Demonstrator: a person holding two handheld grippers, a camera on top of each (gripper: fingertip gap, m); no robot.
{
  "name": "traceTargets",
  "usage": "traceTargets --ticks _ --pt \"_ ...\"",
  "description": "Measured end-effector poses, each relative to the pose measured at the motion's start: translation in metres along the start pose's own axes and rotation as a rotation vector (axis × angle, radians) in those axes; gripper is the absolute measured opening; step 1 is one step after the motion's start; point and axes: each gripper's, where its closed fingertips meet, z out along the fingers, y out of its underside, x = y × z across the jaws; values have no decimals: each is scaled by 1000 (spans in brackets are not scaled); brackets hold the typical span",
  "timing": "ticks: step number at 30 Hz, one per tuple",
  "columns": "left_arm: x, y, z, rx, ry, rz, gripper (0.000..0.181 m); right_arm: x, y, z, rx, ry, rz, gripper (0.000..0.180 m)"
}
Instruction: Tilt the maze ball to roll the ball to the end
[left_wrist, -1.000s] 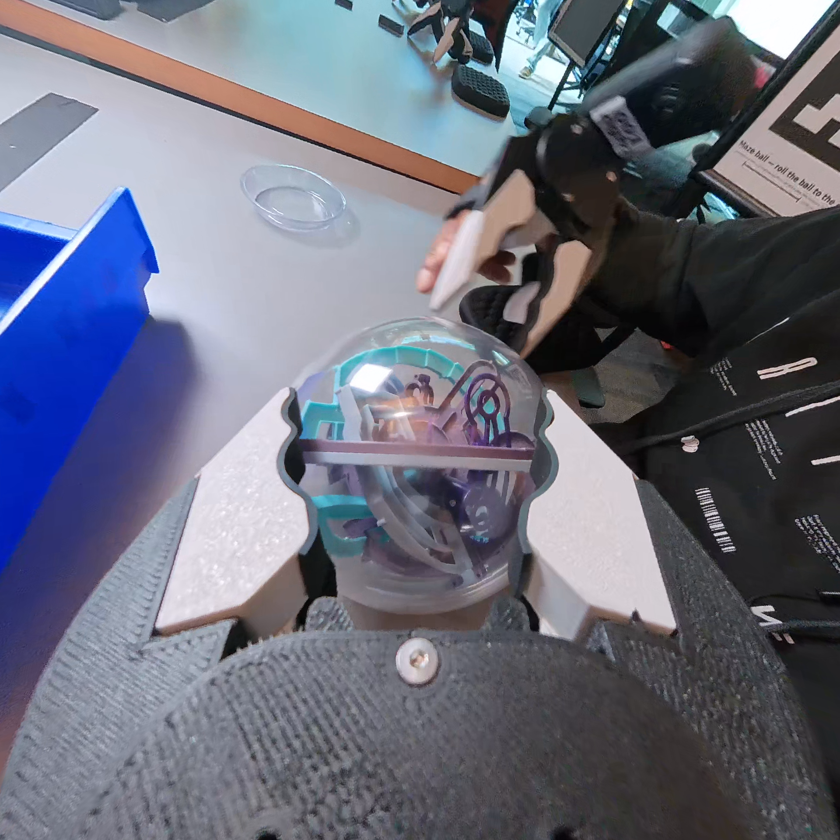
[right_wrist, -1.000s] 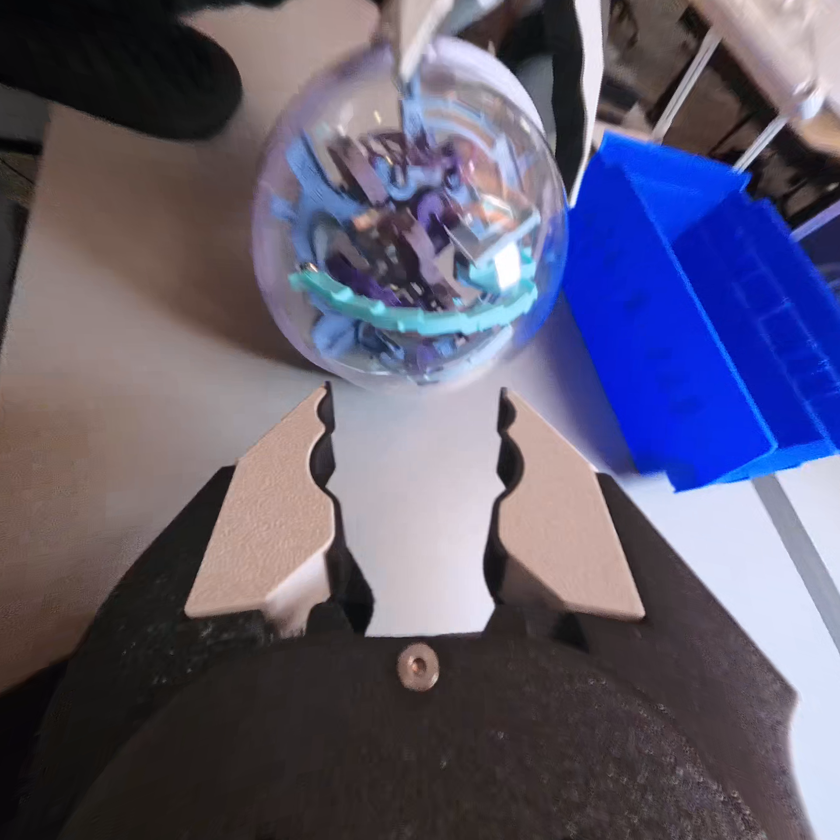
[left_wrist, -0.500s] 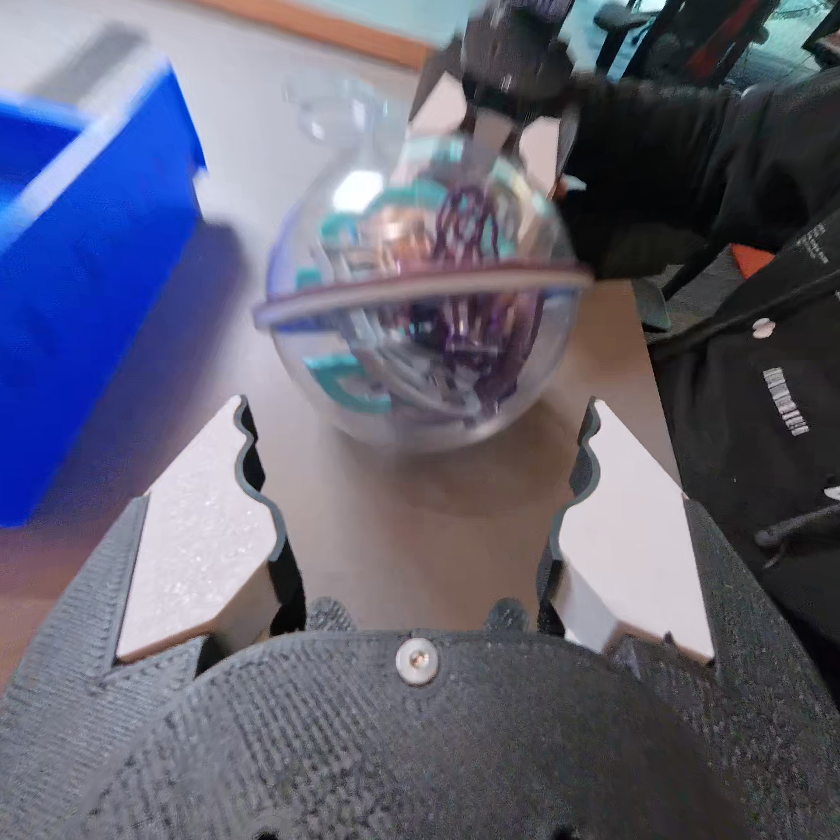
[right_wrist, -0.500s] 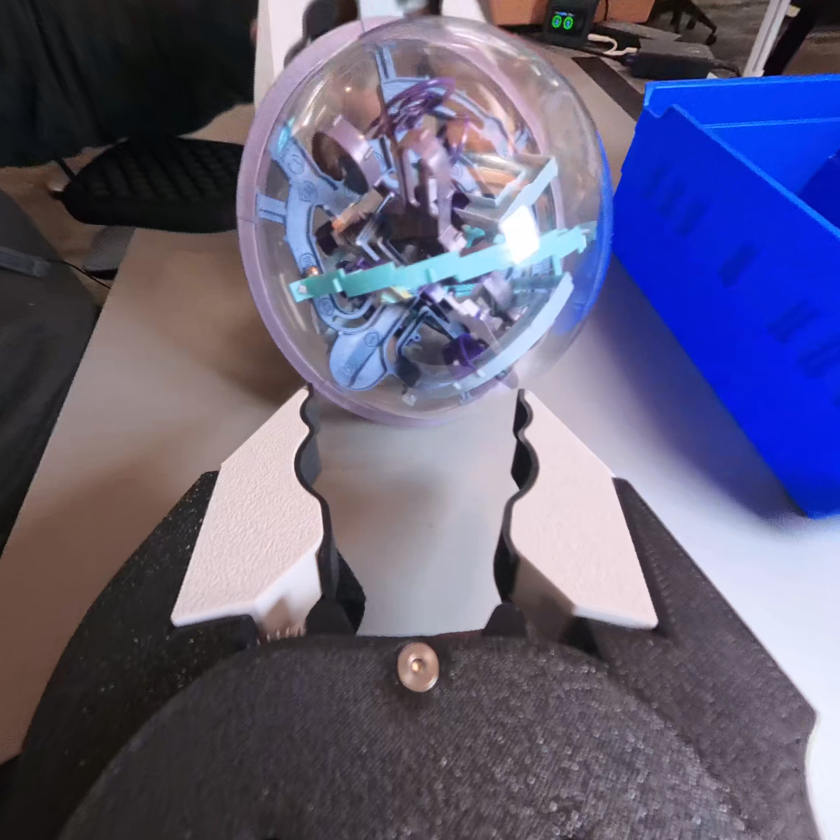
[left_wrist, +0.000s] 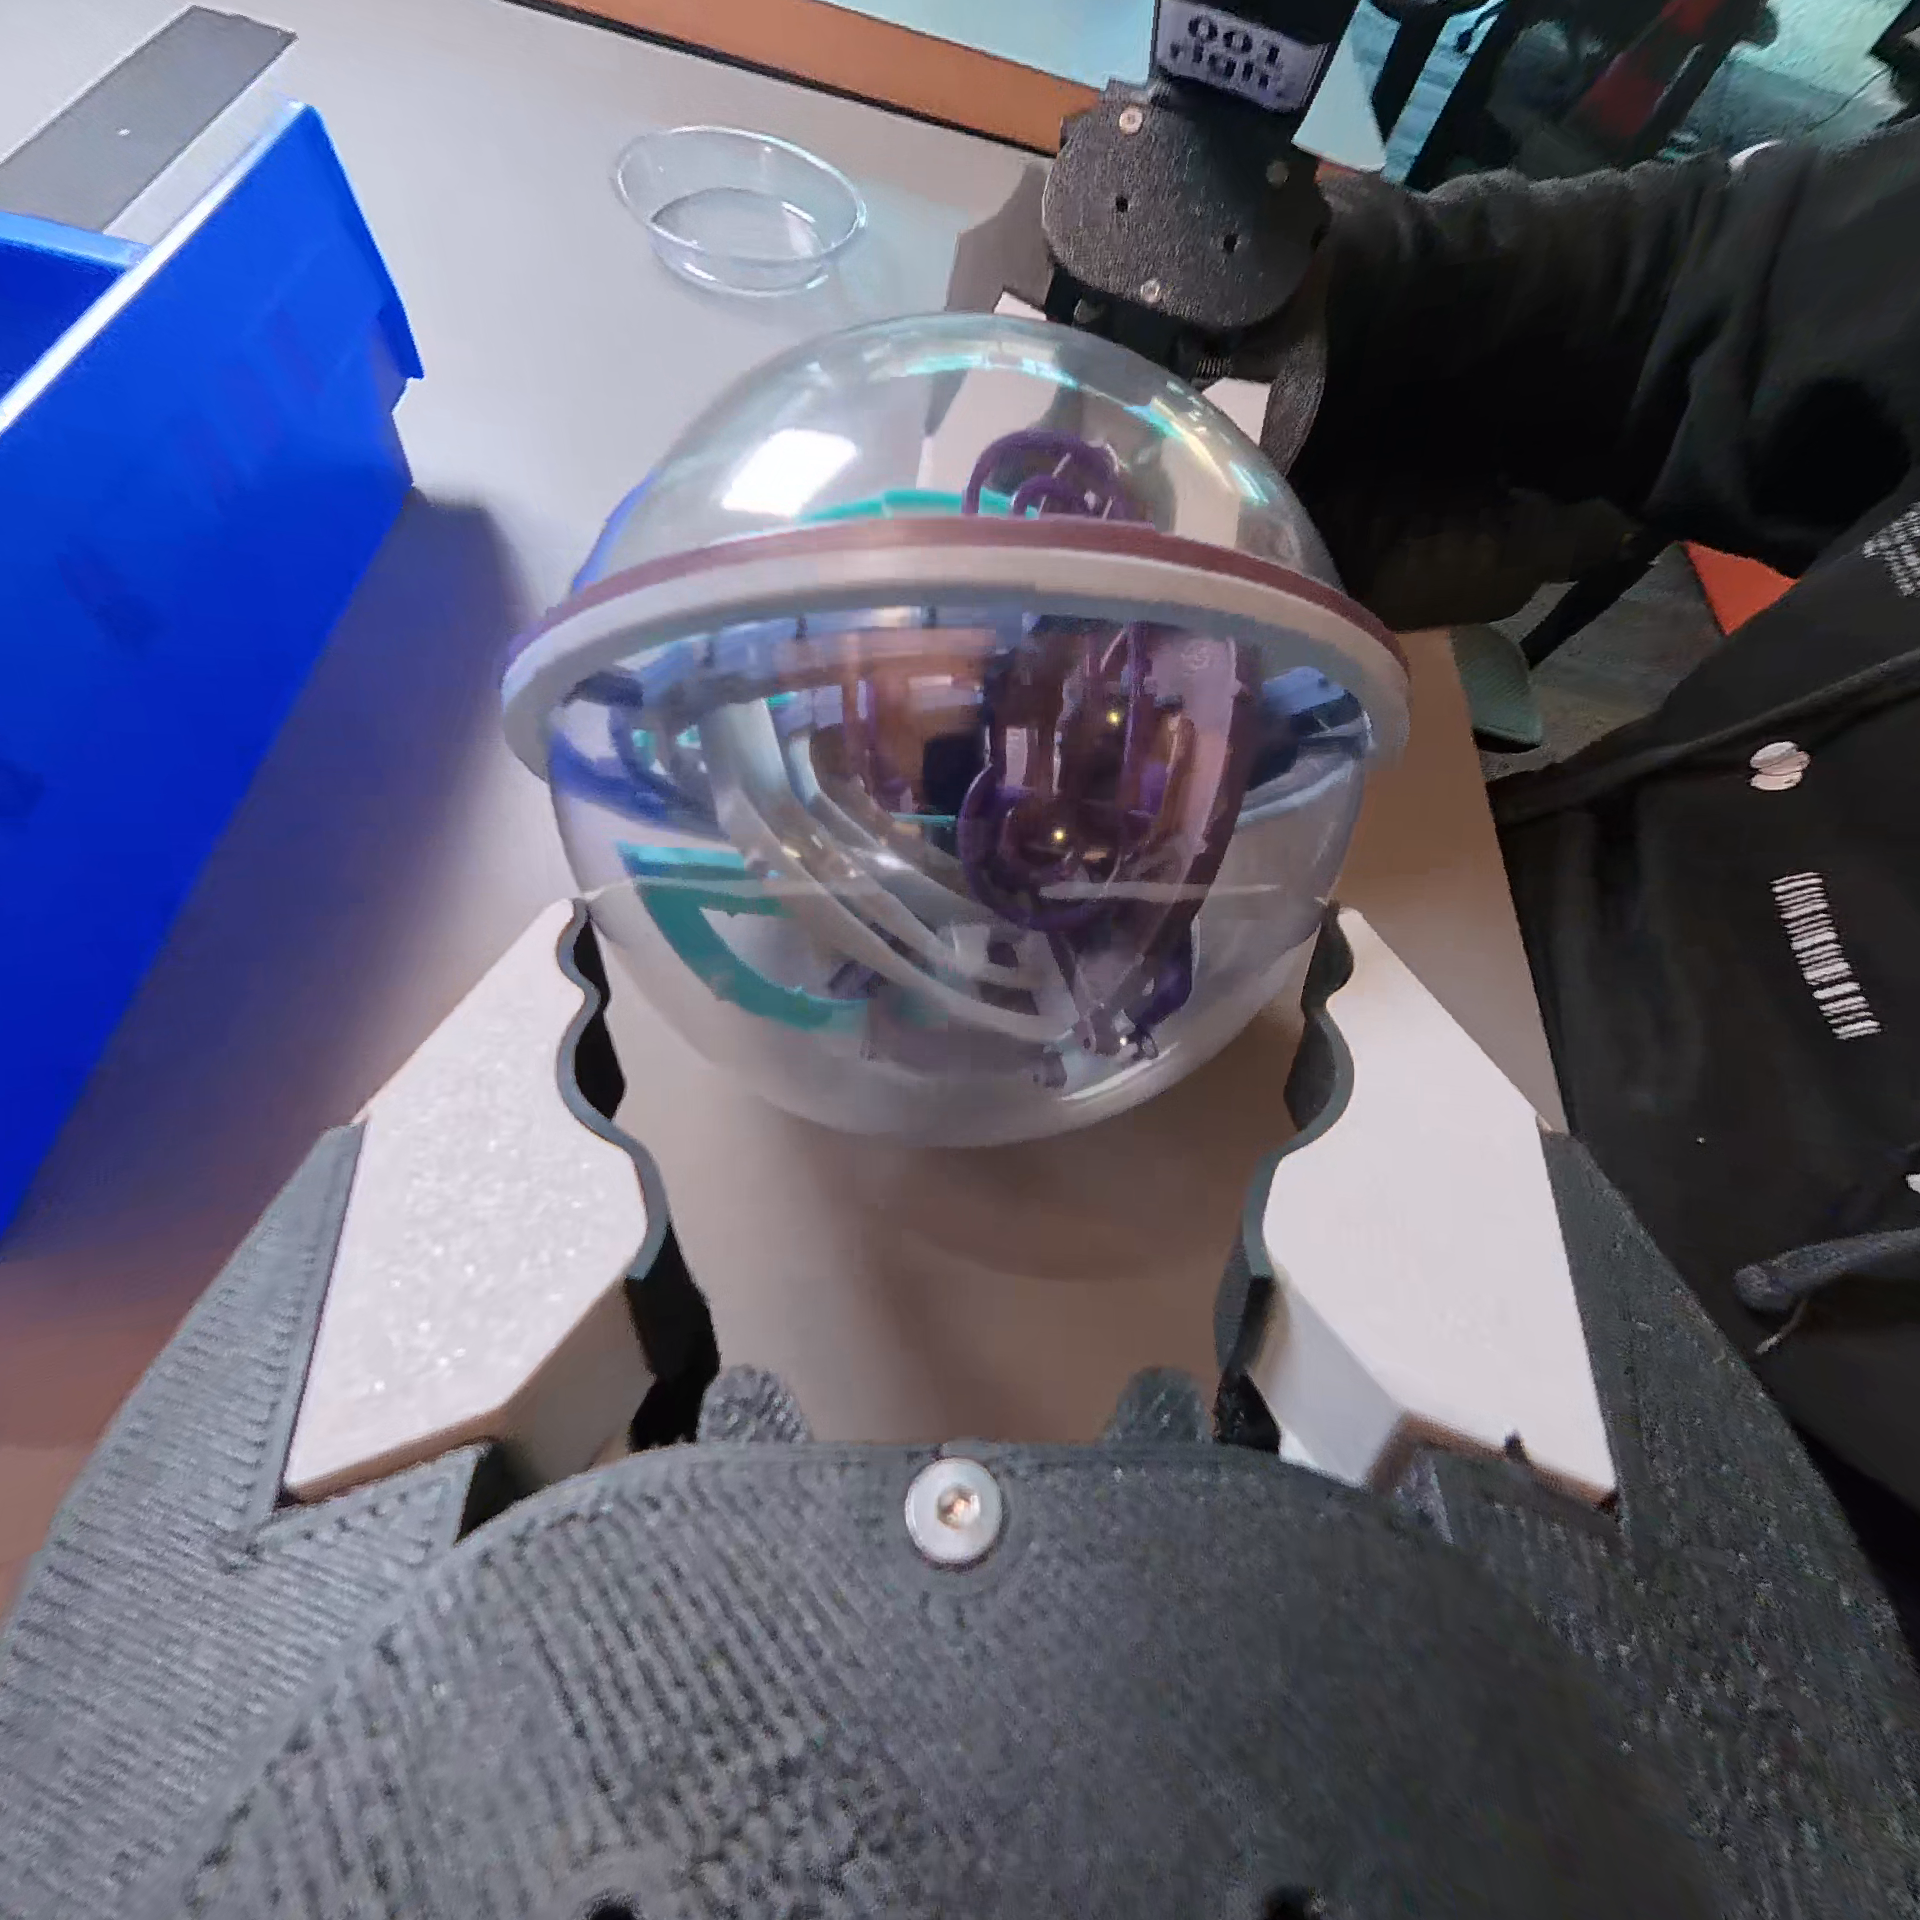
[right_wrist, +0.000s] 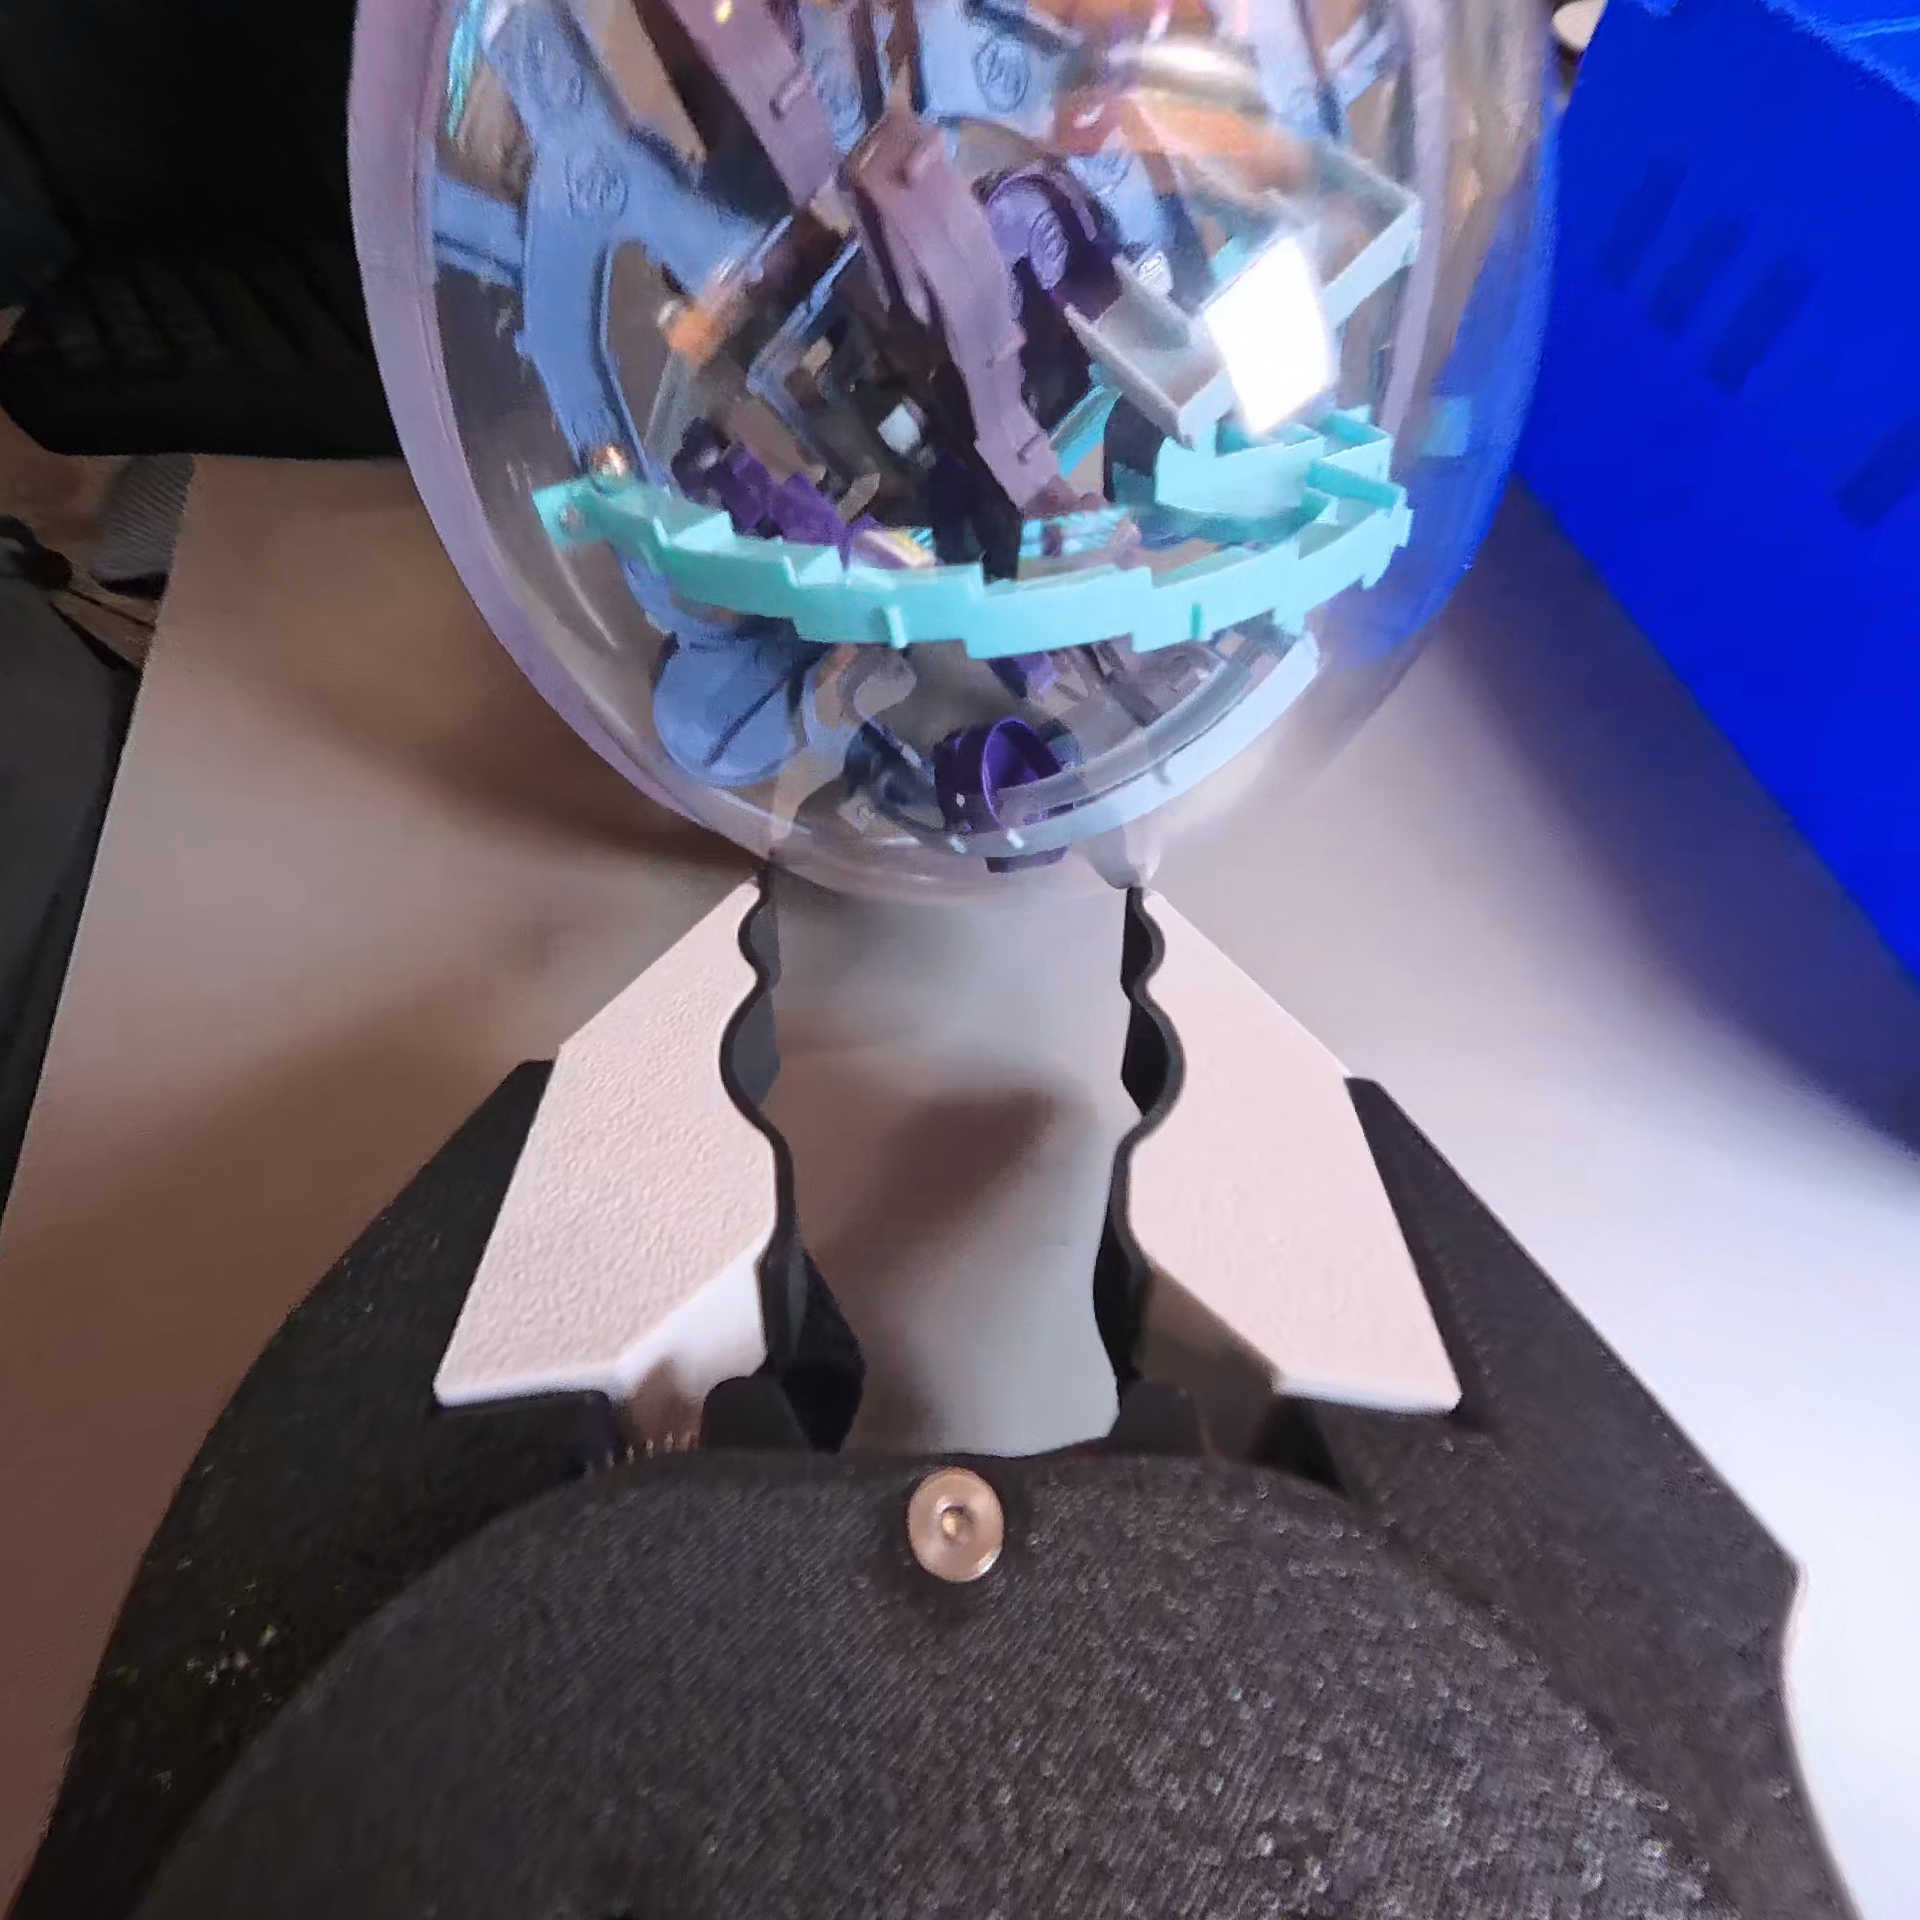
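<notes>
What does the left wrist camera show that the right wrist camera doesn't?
Only the left wrist view shows the clear dish, the right gripper beyond the maze ball and a black sleeve. Only the right wrist view shows a small metal ball by the teal track. Both show the maze ball, the blue bin and the table.

Pale bench (left_wrist: 540, 312) with an orange-brown far edge (left_wrist: 935, 88). Pale floor beyond it. Black office chair (right_wrist: 156, 343) off the bench's side. Bright glare on the bench surface.
</notes>
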Motion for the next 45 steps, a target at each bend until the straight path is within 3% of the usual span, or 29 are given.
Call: traceTargets --ticks 3,7,12,25,33,39,45 --pt "1 0 2 3 29 -9 131 4 6 -1 -49 40 -85 90" --pt "4 -7 8 16 52 2 124 13 -11 -14 33 53 -152 126" --pt "7 -23 15 36 64 22 127 10 -21 -3 62 122 -275 141" --pt "17 -48 9 125 34 45 125 -3 -12 6 38 353 -128 132" --pt "34 -47 4 162 76 90 120 -17 -12 1 29 423 -215 126" --pt "38 -48 1 162 132 109 115 -23 -15 -19 -4 340 -418 107" --pt "42 -53 3 170 173 126 112 -29 -36 -53 -19 214 -531 73"
